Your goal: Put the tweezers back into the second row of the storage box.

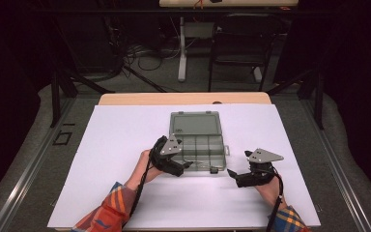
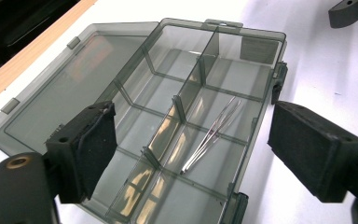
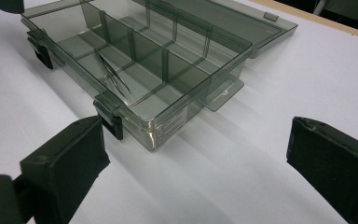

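Observation:
A smoky clear compartment box (image 1: 200,145) lies on the white sheet with its lid (image 1: 195,124) folded flat at the back. Thin metal tweezers (image 2: 212,135) rest in one of its front compartments (image 3: 114,77). My left gripper (image 1: 186,166) hovers over the box's near left corner. In the left gripper view it (image 2: 200,154) is open, its pads wide apart with nothing touching them. My right gripper (image 1: 232,174) sits just right of the box's front edge. It (image 3: 200,163) is open too, with bare sheet between its pads.
The white sheet (image 1: 125,140) covers a wooden table (image 1: 140,98), with free room left and right of the box. Two black latches (image 3: 109,119) stick out from the box's front wall. A black chair (image 1: 241,43) and floor cables (image 1: 145,58) are beyond the table.

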Action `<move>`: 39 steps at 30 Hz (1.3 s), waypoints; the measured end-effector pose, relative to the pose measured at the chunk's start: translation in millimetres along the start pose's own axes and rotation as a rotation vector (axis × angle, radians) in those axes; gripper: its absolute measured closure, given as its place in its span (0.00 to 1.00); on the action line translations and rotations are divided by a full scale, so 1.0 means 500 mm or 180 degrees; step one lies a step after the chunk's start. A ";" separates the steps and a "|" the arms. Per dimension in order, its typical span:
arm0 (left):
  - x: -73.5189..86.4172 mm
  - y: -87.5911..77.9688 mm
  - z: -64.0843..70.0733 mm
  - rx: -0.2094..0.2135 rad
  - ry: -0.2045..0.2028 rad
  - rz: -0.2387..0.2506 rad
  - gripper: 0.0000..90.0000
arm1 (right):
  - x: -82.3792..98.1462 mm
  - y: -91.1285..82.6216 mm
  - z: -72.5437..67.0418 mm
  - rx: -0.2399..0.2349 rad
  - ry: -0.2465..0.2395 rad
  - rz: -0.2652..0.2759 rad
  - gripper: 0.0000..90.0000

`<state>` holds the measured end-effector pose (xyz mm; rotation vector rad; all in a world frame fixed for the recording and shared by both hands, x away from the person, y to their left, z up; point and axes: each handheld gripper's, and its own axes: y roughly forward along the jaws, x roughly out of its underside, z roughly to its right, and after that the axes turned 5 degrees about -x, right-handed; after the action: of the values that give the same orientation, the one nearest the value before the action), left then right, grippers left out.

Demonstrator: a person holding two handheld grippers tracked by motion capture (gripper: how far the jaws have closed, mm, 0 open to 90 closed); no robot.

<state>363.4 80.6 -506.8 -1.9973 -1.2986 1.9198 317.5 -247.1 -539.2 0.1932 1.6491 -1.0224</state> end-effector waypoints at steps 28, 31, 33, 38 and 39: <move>0.017 0.003 0.001 0.0045 -0.0063 -0.0168 0.00 | -0.001 0.003 -0.001 -0.0035 0.0028 -0.0008 0.00; 0.017 0.005 0.002 0.0057 -0.0052 -0.0194 0.00 | -0.001 0.003 -0.002 -0.0041 0.0018 0.0000 0.00; 0.017 0.006 0.003 0.0053 -0.0042 -0.0201 0.00 | 0.000 0.003 -0.001 -0.0047 0.0017 -0.0006 0.00; 0.017 0.007 0.003 0.0080 -0.0018 -0.0235 0.00 | -0.001 0.003 -0.003 -0.0038 -0.0022 -0.0001 0.00; 0.017 0.007 0.003 0.0088 -0.0014 -0.0244 0.00 | -0.001 0.003 -0.003 -0.0040 -0.0021 -0.0003 0.00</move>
<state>362.5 82.9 -515.7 -1.9026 -1.3220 1.8984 317.5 -245.0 -539.6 0.1806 1.6495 -1.0123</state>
